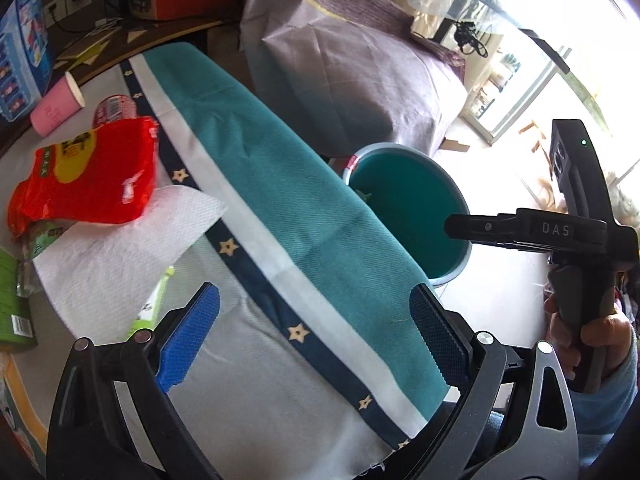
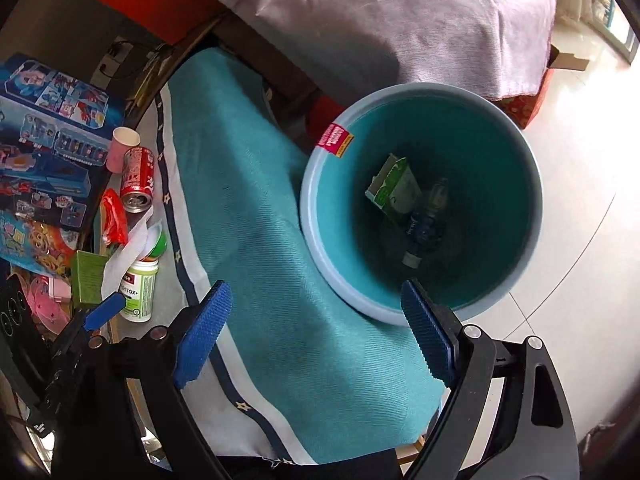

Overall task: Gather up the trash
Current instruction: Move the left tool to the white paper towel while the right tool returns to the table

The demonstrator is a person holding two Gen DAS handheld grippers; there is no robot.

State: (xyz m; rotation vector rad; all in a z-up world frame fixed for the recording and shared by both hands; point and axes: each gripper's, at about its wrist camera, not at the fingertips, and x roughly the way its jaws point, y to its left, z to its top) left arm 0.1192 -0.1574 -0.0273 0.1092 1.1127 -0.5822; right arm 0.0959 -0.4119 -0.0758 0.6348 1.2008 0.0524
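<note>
Between drops: both grippers empty, more trash waiting on the table.

Our right gripper (image 2: 316, 336) hangs with jaws spread wide and nothing between them, over the table's edge beside the bin (image 2: 316, 216), where a carton (image 2: 394, 188) and a bottle (image 2: 426, 220) already lie. Our left gripper (image 1: 316, 336) is just as open and empty above the cloth (image 1: 280, 184) near the same edge. Farther in, toward the table's far side, sit the red bag (image 1: 88, 172), a paper towel (image 1: 120, 248), a can (image 2: 137, 180), a pink cup (image 1: 58, 104) and a white jar (image 2: 140, 292). We judge the next move a reach back across the cloth, then jaws closing on one piece.
</note>
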